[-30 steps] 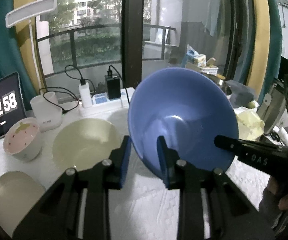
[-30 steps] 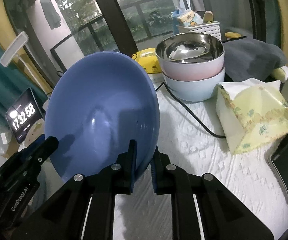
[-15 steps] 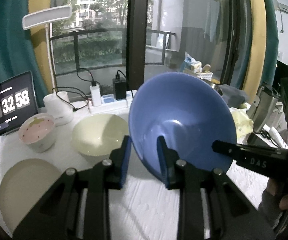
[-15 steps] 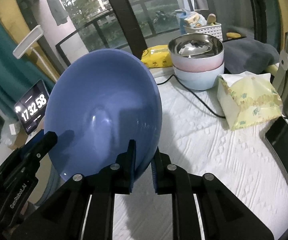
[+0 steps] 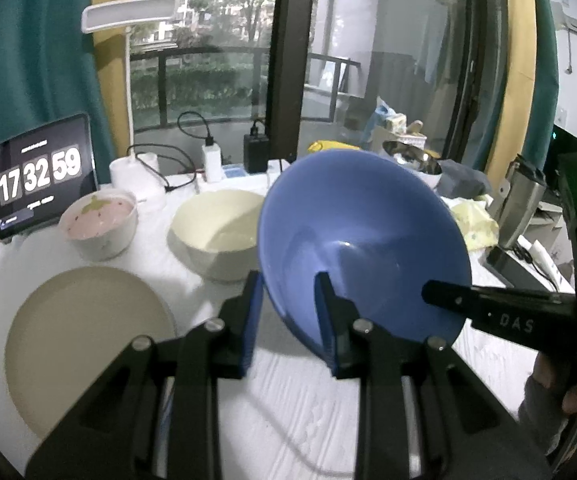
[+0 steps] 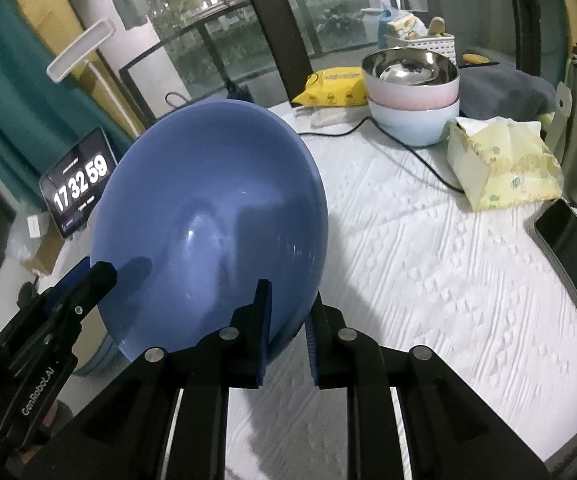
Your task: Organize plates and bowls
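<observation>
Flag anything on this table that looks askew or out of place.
The blue bowl is tipped nearly on edge, off the table, with the left gripper and the right gripper on its rim; the right's jaws have just been opening. A black cable trails across the cloth.

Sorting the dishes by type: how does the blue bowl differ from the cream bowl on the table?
The blue bowl is tipped on edge, off the table, with both grippers at its rim; the cream bowl sits upright on the white cloth, untouched. The blue bowl looks wider and shallower, the cream bowl deeper. Both are empty and plain.
</observation>
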{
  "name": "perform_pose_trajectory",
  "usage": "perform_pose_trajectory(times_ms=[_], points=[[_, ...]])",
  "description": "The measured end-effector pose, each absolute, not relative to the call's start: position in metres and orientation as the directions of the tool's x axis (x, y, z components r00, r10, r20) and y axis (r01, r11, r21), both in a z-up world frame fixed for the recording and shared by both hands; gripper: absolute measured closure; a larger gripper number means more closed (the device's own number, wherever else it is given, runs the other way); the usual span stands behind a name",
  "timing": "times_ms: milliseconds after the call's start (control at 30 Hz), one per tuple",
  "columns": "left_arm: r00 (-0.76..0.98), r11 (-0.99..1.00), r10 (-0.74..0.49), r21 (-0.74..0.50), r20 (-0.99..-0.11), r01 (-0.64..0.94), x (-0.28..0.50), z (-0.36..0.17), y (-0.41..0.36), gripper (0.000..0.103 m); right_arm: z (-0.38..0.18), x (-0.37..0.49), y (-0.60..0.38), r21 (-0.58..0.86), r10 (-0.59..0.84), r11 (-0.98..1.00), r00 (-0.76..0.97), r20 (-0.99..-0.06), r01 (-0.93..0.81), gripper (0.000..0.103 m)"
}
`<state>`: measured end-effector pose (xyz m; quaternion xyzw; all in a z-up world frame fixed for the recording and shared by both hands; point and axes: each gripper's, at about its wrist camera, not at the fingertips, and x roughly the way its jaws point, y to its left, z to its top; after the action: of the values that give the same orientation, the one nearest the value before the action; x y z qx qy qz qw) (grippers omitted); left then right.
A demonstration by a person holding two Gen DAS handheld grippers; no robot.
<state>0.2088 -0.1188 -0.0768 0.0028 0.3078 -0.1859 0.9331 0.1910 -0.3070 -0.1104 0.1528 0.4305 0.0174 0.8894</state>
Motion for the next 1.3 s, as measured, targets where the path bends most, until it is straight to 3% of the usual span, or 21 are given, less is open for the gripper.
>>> perform_pose_trajectory(times_ms=[333,733,1300], points=[[0.733,0.930,-0.351,-0.125,-0.583,0.345,0.189,-0.079,-0.105,0.076,-0.117,0.177,-0.288,0.264,0.164,0.960,0.571,-0.804,0.095,0.081],[0.690,0.924,-0.364,-0.149,-0.626,0.352,0.179,-0.090,-0.099,0.076,-0.119,0.167,-0.279,0.263,0.166,0.959,0.540,-0.825,0.107,0.068],[0.664,0.927,-0.361,-0.179,-0.655,0.329,0.179,-0.089,-0.082,0.074,-0.105,0.168,-0.284,0.238,0.141,0.967,0.574,-0.807,0.096,0.067]])
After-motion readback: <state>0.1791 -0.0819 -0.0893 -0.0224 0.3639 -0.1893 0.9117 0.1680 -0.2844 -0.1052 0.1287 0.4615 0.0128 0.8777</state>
